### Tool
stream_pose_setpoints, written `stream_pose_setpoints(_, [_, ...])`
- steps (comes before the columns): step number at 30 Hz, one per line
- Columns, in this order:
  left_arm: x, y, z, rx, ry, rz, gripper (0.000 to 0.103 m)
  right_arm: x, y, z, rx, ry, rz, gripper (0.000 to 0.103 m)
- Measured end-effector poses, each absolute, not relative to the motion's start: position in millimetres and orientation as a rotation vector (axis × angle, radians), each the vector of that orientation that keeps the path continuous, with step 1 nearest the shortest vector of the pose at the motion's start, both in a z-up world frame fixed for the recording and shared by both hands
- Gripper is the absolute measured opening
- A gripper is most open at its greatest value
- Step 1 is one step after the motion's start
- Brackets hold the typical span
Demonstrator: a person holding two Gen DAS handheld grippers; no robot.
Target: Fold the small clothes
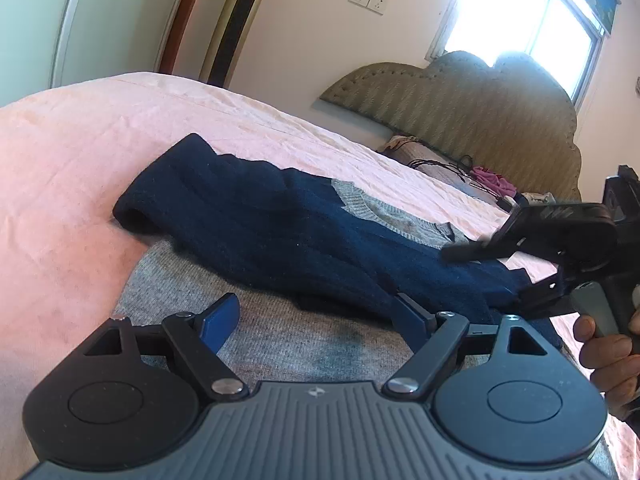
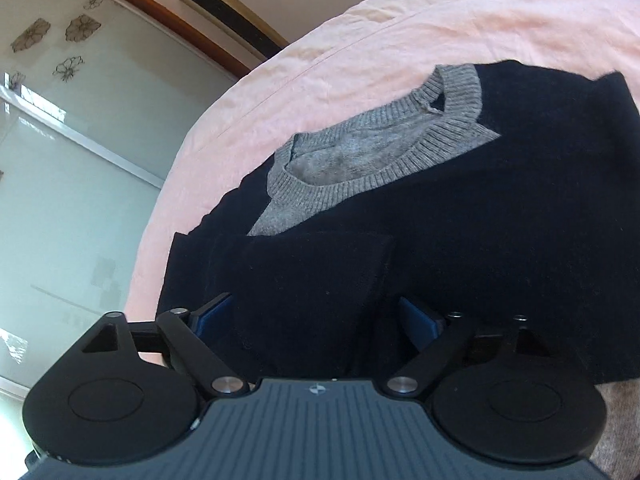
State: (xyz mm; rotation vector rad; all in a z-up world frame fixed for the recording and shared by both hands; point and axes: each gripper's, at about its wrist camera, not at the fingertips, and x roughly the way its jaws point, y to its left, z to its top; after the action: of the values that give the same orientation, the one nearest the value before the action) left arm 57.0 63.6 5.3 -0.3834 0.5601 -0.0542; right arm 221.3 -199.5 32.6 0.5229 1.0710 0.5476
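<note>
A small grey knit sweater (image 1: 304, 340) with navy sleeves lies on the pink bed sheet (image 1: 72, 168). One navy sleeve (image 1: 248, 216) is folded across its body. My left gripper (image 1: 316, 316) hovers just over the grey body, open, with nothing between its blue pads. In the right wrist view the grey ribbed collar (image 2: 384, 152) faces me and navy cloth (image 2: 500, 232) covers most of the garment. My right gripper (image 2: 316, 316) stands open astride a folded navy part (image 2: 312, 288). It shows in the left wrist view too, the right gripper (image 1: 496, 274) over the navy sleeve end.
A person's hand (image 1: 608, 356) holds the right gripper's handle. A padded headboard (image 1: 480, 120) stands at the bed's far end, with a pillow, cables and a pink item (image 1: 492, 180) before it. A tower fan (image 1: 240, 20) and a glass sliding door (image 2: 60, 200) stand beyond the bed.
</note>
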Motion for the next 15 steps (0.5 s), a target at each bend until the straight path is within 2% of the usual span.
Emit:
stream_pose_setpoints(1, [57, 64, 5, -0.384, 0.56, -0.054, 0.083, 223, -192, 33, 0.485, 1.074, 0.548, 0.059])
stream_pose_setpoints(2, [55, 64, 5, -0.384, 0.559, -0.054, 0.083, 223, -185, 31, 0.431, 1.087, 0.533, 0.027])
stream_pose_setpoints(3, [55, 64, 5, -0.385, 0.559, -0.054, 0.083, 223, -180, 32, 0.382, 1.081, 0.52, 0.021])
stream_pose_setpoints(4, [55, 64, 5, -0.386, 0.558, -0.054, 0.084, 222, -179, 35, 0.351, 1.061, 0.53, 0.021])
stream_pose_setpoints(6, [54, 64, 5, -0.387, 0.558, -0.055, 0.084, 219, -184, 50, 0.323, 1.012, 0.546, 0.013])
stream_pose_setpoints(8, [54, 64, 5, -0.387, 0.557, -0.055, 0.084, 220, -200, 70, 0.323, 0.956, 0.557, 0.011])
stream_pose_setpoints(12, [54, 64, 5, -0.388, 0.557, -0.054, 0.084, 230, -251, 90, 0.285, 0.909, 0.465, 0.01])
stream_pose_setpoints(15, [55, 64, 5, -0.387, 0.558, -0.054, 0.084, 240, -295, 75, 0.373, 0.949, 0.39, 0.012])
